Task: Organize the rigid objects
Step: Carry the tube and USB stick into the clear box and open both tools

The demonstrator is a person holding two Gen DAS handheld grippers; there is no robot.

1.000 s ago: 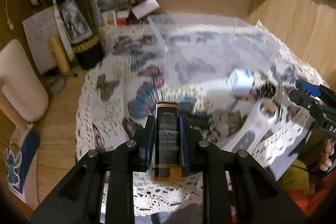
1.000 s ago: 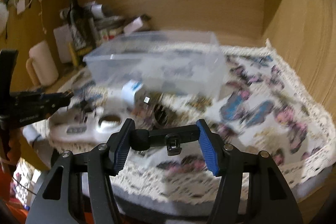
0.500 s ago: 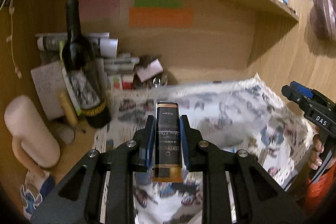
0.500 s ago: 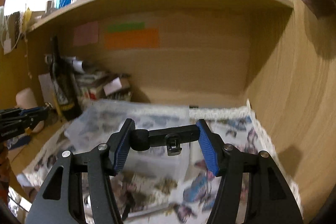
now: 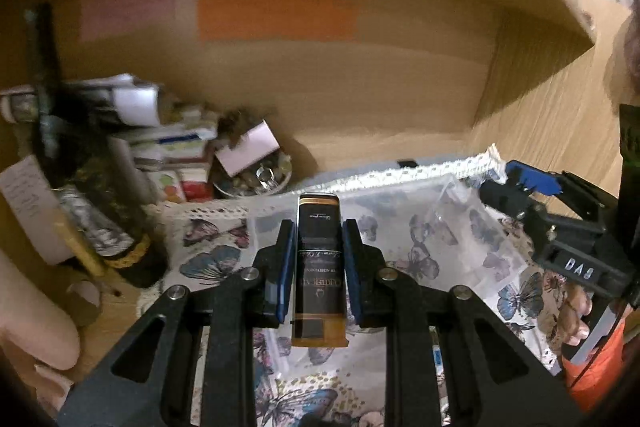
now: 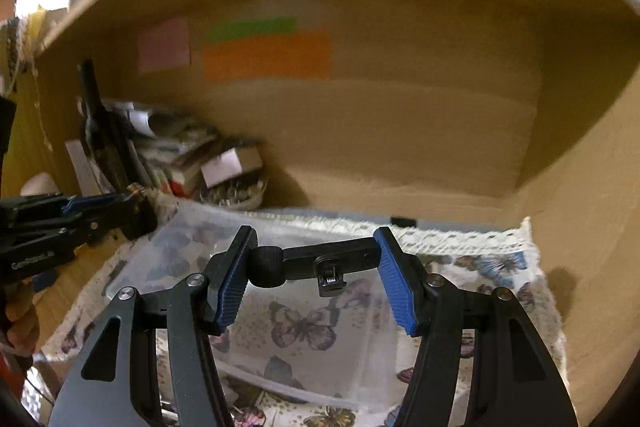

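Observation:
My left gripper [image 5: 315, 247] is shut on a slim black and gold bottle [image 5: 319, 267], held above the clear plastic bin [image 5: 440, 227] on the butterfly cloth. My right gripper [image 6: 316, 259] is shut on a black rod-shaped mount with a small clip [image 6: 320, 263], held crosswise between the blue pads over the clear bin [image 6: 304, 327]. The right gripper also shows at the right edge of the left wrist view [image 5: 560, 223]; the left gripper shows at the left edge of the right wrist view [image 6: 60, 223].
A dark wine bottle [image 5: 80, 187] stands at the left with papers, small boxes and a bowl of trinkets [image 5: 252, 179] behind the cloth. A wooden back wall with coloured notes [image 5: 276, 15] and a side wall [image 6: 592, 227] enclose the desk.
Both grippers have lifted and tilted up from the items on the cloth. They now hang over the clear bin and face the back wall. Each still holds its object.

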